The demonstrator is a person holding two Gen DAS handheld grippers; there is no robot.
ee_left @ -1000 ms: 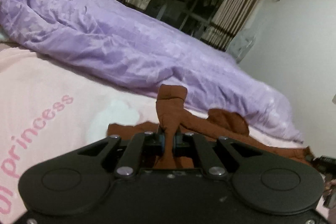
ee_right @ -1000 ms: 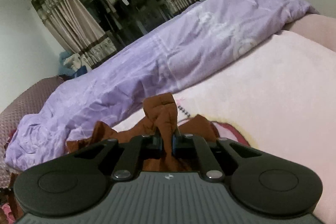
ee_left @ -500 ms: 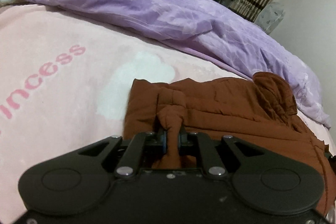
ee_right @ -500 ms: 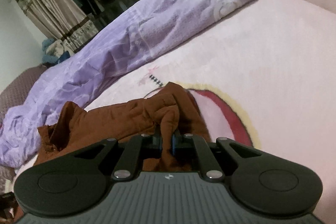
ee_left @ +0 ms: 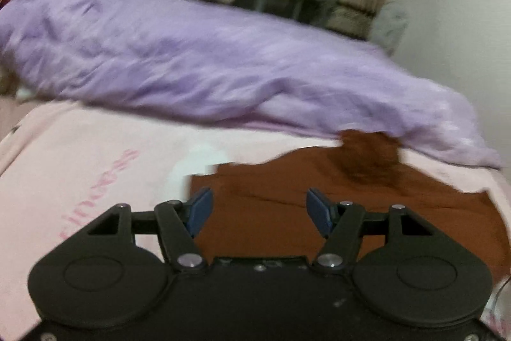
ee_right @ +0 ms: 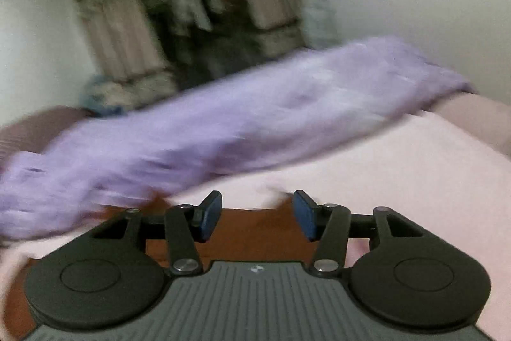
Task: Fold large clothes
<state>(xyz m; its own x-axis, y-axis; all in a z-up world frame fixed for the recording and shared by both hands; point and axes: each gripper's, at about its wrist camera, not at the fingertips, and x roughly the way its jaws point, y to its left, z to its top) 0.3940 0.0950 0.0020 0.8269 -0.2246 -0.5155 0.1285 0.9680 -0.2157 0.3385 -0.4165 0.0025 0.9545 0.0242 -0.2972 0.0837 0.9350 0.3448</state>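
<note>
Presently, the brown garment is laid flat on the pink bed sheet, beside the purple duvet. Both the left gripper and right gripper are noted with fingers just spread, nothing pinched.

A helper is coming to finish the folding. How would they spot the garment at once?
Find the bed's pink blanket, with the rumpled purple duvet along its far side. The brown garment lies flat on the pink, nearest you: the only dark, rust-coloured cloth.
</note>
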